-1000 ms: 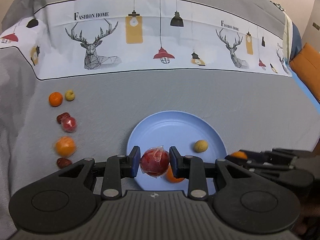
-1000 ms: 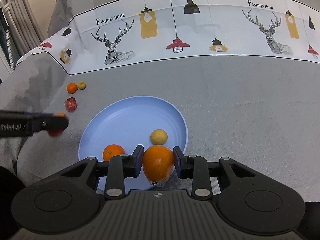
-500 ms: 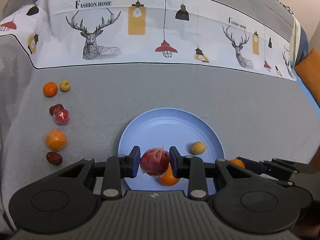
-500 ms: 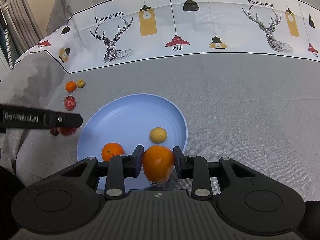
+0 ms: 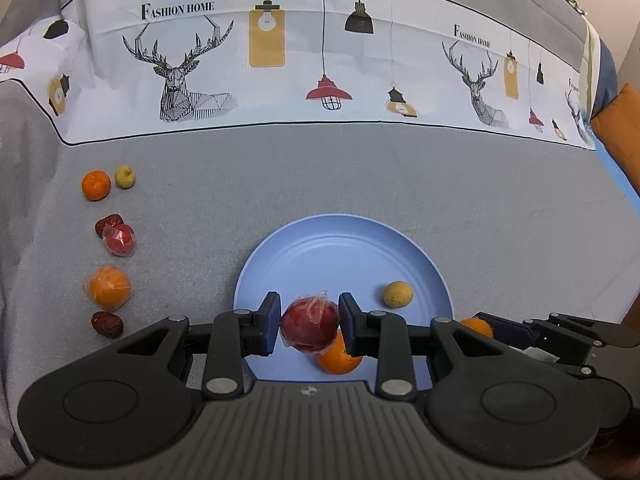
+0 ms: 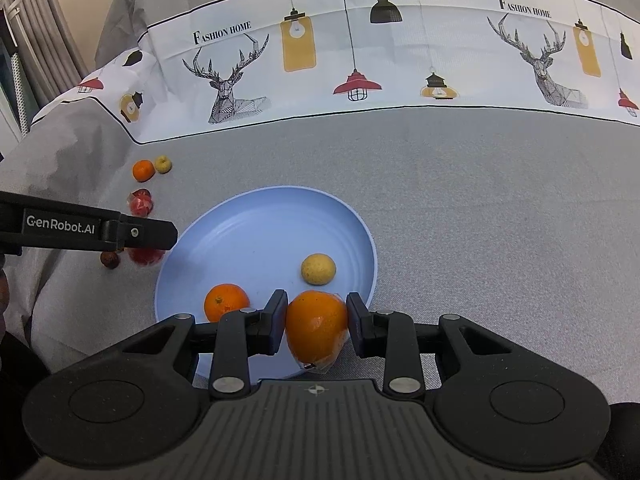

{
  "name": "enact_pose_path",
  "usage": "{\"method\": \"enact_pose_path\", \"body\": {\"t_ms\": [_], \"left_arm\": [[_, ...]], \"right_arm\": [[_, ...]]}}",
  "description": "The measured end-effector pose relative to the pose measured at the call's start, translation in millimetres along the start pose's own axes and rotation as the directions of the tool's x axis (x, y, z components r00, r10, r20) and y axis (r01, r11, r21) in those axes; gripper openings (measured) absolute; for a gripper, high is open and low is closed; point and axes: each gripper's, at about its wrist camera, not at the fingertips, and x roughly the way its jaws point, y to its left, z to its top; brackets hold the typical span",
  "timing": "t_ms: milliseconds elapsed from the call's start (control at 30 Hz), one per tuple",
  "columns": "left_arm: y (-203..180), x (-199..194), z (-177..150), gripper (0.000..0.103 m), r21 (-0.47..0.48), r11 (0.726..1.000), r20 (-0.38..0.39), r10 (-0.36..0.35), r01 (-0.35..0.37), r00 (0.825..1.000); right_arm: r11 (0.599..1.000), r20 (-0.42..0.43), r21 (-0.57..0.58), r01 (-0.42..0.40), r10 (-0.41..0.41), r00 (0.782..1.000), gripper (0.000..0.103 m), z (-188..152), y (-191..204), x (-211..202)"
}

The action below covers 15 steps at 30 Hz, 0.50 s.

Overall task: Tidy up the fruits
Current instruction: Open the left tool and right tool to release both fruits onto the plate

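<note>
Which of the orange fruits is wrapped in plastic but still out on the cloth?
The big orange left of the plate, between two dark red fruits. The small tangerine farther back is bare.

"FASHION HOME" reads clear in black capitals on the white printed band (image 5: 320,60) of the cloth, once at upper left above a deer drawing, and again, smaller, out to the right above a second deer. Over in the right wrist view, same words, twice on that same band (image 6: 400,60). And there, white lettering "GenRobot.AI" runs along the black side of the left gripper (image 6: 146,254) reaching in from the left edge.
</note>
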Motion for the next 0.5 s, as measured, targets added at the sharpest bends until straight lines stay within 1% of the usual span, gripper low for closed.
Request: {"method": "enact_pose_path", "body": {"t_ms": [133,167,200,233,267,300,400,500], "left_arm": [[-3.2,-4.0,3.9,0.035,-0.002,1.0,0.021,-0.009,0.009,1.0],[-4.1,-5.7,5.1,0.041,-0.003,1.0,0.028,-0.012,0.012,1.0],[-4.9,-7.9,6.0,0.058,-0.007,1.0,0.037,-0.011,0.011,0.999],[-5.3,-10.4,6.6,0.065,-0.01,1.0,0.05,-0.003,0.003,0.999],[-5.4,-13.2,6.3,0.071,-0.011,1.0,0.072,0.006,-0.005,0.997],[-5.3,-15.7,5.0,0.071,-0.009,1.0,0.092,0.012,-0.011,0.996],[-2.2,-19.0,-5.9,0.07,0.029,0.997,0.142,0.06,-0.065,0.988],[7.8,-20.8,-22.0,0.063,0.102,0.989,0.148,0.092,-0.108,0.985]], "right_arm": [[1.0,0.004,-0.006,-0.002,0.002,1.0,0.034,-0.5,0.4,-0.7],[1.0,0.009,-0.005,-0.009,0.01,1.0,0.036,-0.6,0.4,-1.6],[1.0,0.012,-0.005,-0.016,0.016,1.0,0.037,-0.8,0.3,-2.6],[1.0,0.014,-0.001,-0.024,0.024,1.0,0.042,-0.9,0.0,-3.2],[1.0,0.019,0.003,-0.026,0.026,0.999,0.053,-1.1,-0.6,-4.6],[1.0,0.028,0.007,-0.024,0.023,0.999,0.057,-1.0,-0.7,-6.2],[0.999,0.032,0.022,-0.03,0.029,0.999,0.057,-0.1,-2.3,-7.9],[0.999,0.037,0.024,-0.029,0.028,0.999,0.057,0.1,-2.6,-9.7]]}}
